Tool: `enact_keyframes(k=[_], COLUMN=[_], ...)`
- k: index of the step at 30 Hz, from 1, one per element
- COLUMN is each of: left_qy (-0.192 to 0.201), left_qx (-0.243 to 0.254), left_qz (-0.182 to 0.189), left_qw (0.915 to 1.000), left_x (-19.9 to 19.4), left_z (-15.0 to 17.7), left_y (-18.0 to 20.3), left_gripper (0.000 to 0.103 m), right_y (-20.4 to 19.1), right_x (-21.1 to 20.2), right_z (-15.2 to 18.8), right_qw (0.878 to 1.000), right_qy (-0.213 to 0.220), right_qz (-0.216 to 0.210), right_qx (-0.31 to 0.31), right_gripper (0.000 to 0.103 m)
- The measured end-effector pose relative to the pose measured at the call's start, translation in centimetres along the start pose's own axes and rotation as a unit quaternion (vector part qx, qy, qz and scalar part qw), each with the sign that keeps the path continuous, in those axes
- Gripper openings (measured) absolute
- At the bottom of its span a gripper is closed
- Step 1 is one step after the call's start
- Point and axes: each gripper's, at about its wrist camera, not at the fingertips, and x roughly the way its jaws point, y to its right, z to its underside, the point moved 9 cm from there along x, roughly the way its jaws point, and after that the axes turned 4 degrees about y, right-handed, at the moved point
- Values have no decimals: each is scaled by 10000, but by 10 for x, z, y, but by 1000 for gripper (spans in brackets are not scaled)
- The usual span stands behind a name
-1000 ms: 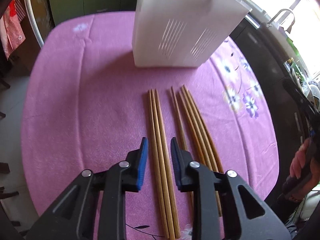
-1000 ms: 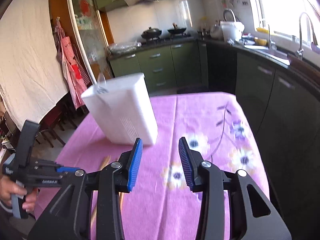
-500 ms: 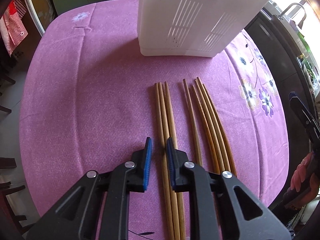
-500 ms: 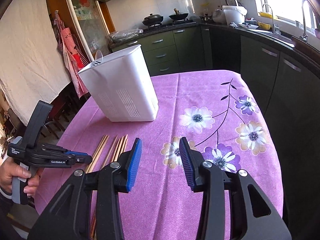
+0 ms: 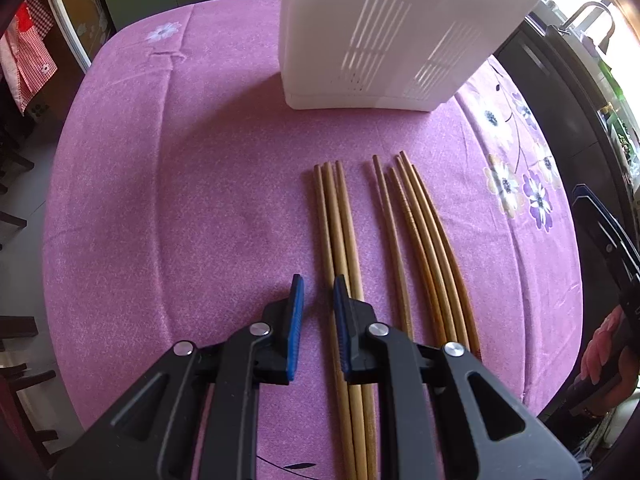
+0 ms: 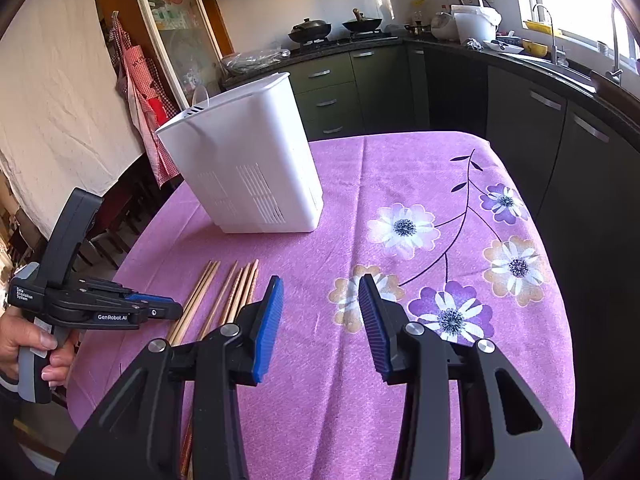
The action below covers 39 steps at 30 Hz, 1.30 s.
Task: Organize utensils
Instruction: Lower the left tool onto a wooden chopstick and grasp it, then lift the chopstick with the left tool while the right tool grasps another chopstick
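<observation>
my left tool [image 5: 318, 300] hangs over the thin wooden chopsticks [image 5: 340, 264], jaws just narrowed.
one chopstick seems to sit in the gap, though i can't tell if it's pinched; they lie on the pink flowered surface [image 5: 180, 200] near the white slotted plastic holder [image 5: 396, 36]. my right tool [image 6: 320, 312] stands apart, empty.

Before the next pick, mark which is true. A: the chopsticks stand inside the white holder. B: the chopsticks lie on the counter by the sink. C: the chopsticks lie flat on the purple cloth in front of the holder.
C: the chopsticks lie in two bunches on the purple cloth, short of the white holder.
</observation>
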Motion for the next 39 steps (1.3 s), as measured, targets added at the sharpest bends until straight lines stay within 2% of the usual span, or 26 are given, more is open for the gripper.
enact_keyframes(k=[4, 13, 17, 19, 24, 27, 31, 39], left_qy=[-43, -36, -25, 11, 47, 214, 695, 1818], left_qx=[-38, 266, 262, 269, 51, -19, -17, 284], left_qz=[-1, -292, -305, -358, -172, -79, 95, 107], left_qw=[10000, 9992, 9992, 9990, 9998, 9997, 9975, 9829], left_x=[0, 8, 10, 10, 5, -4, -37, -119], left_z=[1, -7, -10, -9, -6, -5, -8, -10], left_y=[-6, 11, 14, 10, -6, -11, -13, -5], left_gripper=[15, 15, 15, 7, 6, 6, 6, 6], right_y=[2, -4, -6, -6, -3, -2, -7, -21], right_x=[1, 5, 7, 7, 5, 5, 5, 8], right_z=[-1, 0, 0, 1, 2, 1, 0, -2], right_qw=[10000, 9999, 9999, 9998, 9998, 9998, 9996, 9991], right_qy=[-9, -71, -97, -117, -132, -152, -179, -262], right_qz=[8, -16, -33, -23, 8, 20, -7, -95], right_qx=[9, -101, -129, -135, -143, -146, -196, -322], right_gripper=[42, 44, 44, 44, 44, 44, 44, 44])
